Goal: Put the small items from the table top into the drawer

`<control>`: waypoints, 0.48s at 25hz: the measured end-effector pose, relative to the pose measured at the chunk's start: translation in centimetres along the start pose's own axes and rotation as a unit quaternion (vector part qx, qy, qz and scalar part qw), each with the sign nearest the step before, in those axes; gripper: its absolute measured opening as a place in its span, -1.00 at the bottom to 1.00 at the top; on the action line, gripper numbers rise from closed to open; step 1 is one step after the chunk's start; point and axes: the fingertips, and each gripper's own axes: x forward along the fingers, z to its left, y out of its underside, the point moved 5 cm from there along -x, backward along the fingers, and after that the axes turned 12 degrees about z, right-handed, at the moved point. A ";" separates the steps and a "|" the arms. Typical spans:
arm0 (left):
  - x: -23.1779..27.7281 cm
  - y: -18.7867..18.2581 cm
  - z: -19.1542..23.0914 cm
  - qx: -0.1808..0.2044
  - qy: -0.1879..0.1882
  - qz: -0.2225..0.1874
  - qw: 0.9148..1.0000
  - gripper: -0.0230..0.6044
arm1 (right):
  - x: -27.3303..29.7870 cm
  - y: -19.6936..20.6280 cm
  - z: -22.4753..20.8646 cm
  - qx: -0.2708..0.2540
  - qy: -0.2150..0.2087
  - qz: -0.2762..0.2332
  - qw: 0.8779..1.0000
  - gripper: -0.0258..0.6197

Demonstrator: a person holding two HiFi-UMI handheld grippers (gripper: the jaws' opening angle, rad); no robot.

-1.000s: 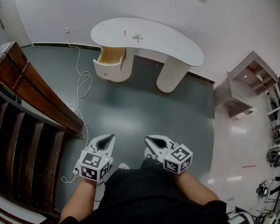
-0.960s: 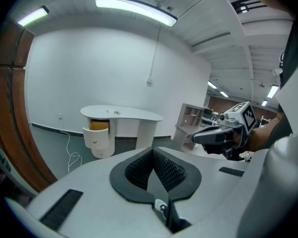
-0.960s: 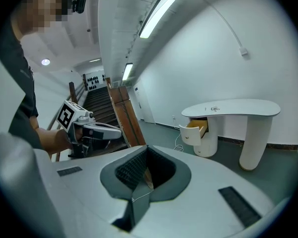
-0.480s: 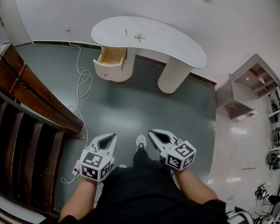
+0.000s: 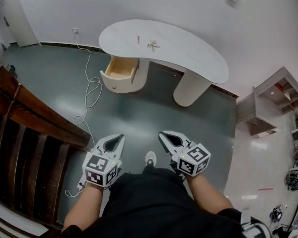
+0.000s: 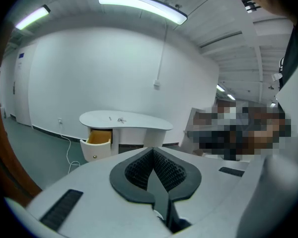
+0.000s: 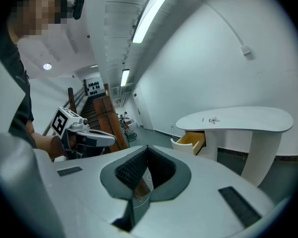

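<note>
- the left tongs (image 5: 118,139) and right tongs (image 5: 164,134) are each pressed together with nothing between them. i judge this a plain carrying pose, since nothing lies within reach.
- both are held low before the person's body, side by side and apart, with their noses aimed at the counter (image 5: 198,58), which stands well ahead across the floor (image 5: 139,113).
- the drawer (image 5: 120,68) hangs open under the counter's left end, ahead of the left tongs. as it is already open, things can likely go straight in.
- the task's things, a pink stick (image 5: 137,39) and a small tangle (image 5: 153,45) too tiny to name, lie on the counter top just beyond the drawer, well apart from both tongs.
- a cable (image 5: 89,90) trails on the floor ahead and to the left of the left tongs, which may be a snag for feet.
</note>
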 end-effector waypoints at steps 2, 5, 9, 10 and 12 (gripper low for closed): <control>1.3 -1.3 0.7 0.004 -0.003 0.004 1.000 -0.88 | 0.6 -1.4 -1.8 -0.003 -0.002 -0.005 1.000 -0.92; 3.4 -3.0 1.5 0.004 -0.009 0.009 1.000 -0.88 | 1.0 -2.8 -4.3 -0.010 -0.005 -0.006 1.000 -0.92; 6.4 -5.5 2.2 -0.001 -0.016 0.008 1.000 -0.88 | 1.4 -3.8 -7.7 -0.028 -0.004 0.008 1.000 -0.92; 7.1 -6.1 2.3 -0.001 -0.017 0.007 1.000 -0.88 | 1.5 -4.0 -8.6 -0.029 -0.006 0.011 0.999 -0.92; 8.5 -7.1 2.3 -0.002 -0.020 0.009 1.000 -0.88 | 1.7 -4.6 -10.2 -0.030 -0.011 0.013 0.999 -0.92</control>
